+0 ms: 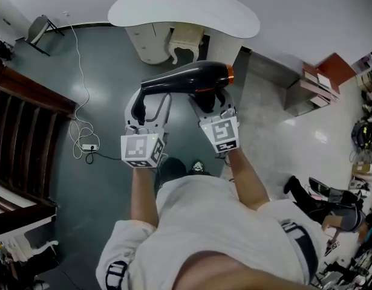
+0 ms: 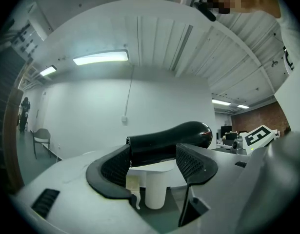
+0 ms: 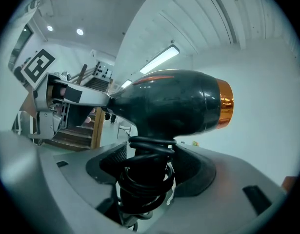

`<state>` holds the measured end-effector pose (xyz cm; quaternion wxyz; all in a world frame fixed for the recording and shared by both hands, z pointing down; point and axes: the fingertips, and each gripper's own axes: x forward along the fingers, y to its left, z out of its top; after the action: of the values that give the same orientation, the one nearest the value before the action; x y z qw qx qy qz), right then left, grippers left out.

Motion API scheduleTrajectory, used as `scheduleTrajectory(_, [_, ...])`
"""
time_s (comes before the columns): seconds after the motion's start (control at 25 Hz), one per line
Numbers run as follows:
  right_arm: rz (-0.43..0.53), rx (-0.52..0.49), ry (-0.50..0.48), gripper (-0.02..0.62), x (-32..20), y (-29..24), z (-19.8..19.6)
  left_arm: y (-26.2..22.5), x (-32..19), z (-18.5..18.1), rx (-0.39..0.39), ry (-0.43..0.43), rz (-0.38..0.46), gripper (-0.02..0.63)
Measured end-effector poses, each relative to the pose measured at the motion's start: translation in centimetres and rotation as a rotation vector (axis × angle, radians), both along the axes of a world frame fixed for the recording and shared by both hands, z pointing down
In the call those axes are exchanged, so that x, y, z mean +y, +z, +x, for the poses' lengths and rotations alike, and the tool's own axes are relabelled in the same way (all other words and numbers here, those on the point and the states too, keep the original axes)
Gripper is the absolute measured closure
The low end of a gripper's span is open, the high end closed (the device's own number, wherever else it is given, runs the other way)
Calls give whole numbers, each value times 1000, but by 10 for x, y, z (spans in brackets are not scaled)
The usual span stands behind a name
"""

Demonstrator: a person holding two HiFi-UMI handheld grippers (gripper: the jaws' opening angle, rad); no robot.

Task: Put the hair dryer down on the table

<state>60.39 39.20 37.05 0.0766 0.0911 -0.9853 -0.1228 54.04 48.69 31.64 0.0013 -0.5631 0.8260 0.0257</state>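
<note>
Hair dryer [image 1: 189, 77] held crosswise: left gripper [image 1: 150, 99] clamps its slim end, right gripper [image 1: 211, 103] its cord-wrapped part; table [image 1: 173, 8] dead ahead.

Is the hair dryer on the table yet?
Not yet. Done: the hair dryer is picked up. In hand: the left hand-held gripper and right hand-held gripper both clamp it in the air. Left: carry it to the white table ahead and set it down.

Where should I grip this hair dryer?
Grip the hair dryer by its cord-wound handle, coming from its free end, as the right gripper does: it juts from the round body, narrow enough for jaws. The left gripper holds the tapered end.
</note>
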Motion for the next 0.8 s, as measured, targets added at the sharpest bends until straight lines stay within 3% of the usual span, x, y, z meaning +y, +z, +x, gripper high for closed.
scheduleTrajectory(0.4, [-14,17,-16,314,-4,13,-14,13,-5,-16,19,-11,-7,299])
scheduleTrajectory(0.8, [6,12,-4,314,-29,5,-79,6,-29,-81,14,-1,13,299])
